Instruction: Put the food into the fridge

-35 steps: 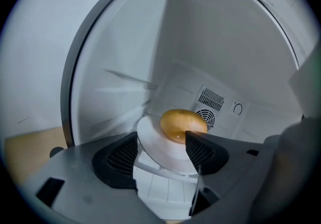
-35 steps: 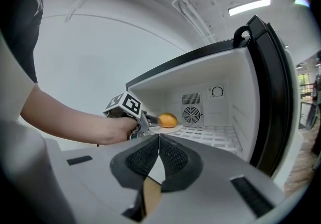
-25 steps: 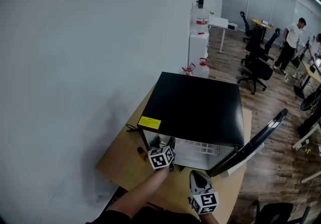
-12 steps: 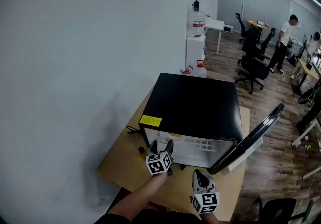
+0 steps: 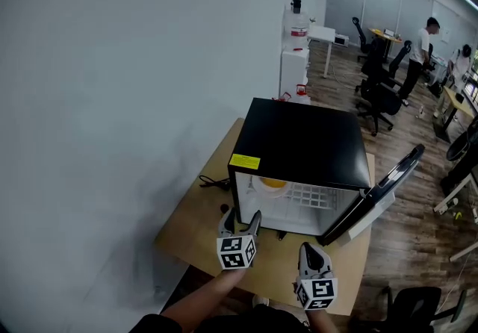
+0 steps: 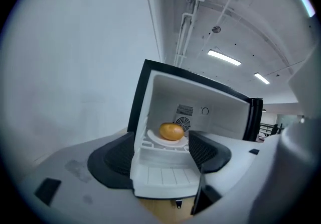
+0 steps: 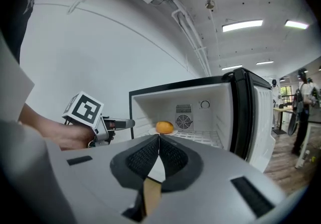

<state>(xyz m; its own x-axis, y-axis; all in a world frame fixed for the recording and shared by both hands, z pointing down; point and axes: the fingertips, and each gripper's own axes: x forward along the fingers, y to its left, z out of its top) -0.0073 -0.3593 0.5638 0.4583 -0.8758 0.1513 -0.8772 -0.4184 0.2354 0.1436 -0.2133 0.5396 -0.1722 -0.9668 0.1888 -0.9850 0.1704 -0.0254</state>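
**Hovering before the open mini fridge, orange on the shelf inside**

Pointing into the fridge's open front, the left gripper [image 6: 160, 155] has its jaws spread wide and grips nothing; between them only the fridge's white interior shows. The right gripper [image 7: 158, 140] hangs just beside it, on the side of the fridge's door, a little further back from the fridge. Its jaws are pressed together with nothing between them. A bare forearm [image 5: 203, 298] leads from the bottom edge up to the left gripper.

The mini fridge [image 5: 310, 145] is black outside and white inside, and it stands on a wooden table [image 5: 196, 225] close to a pale wall [image 5: 112, 100]. Its door [image 5: 382, 193] is swung out to the right of the fridge, at an angle. Inside, on the wire shelf [image 5: 314, 195], a white plate [image 6: 168, 140] sits toward the fridge's left wall, and the orange [image 6: 171, 131] rests on it. On the back wall behind the orange is a round fan grille [image 7: 183, 121].

A yellow label [image 5: 245, 162] is stuck to the fridge's top front left corner. A dark cable [image 5: 214, 182] lies on the table just left of the fridge. Beyond the fridge, a white water dispenser [image 5: 296, 51] stands against the wall. Farther off across the wooden floor are office chairs [image 5: 377, 100] and a standing person [image 5: 418, 44].
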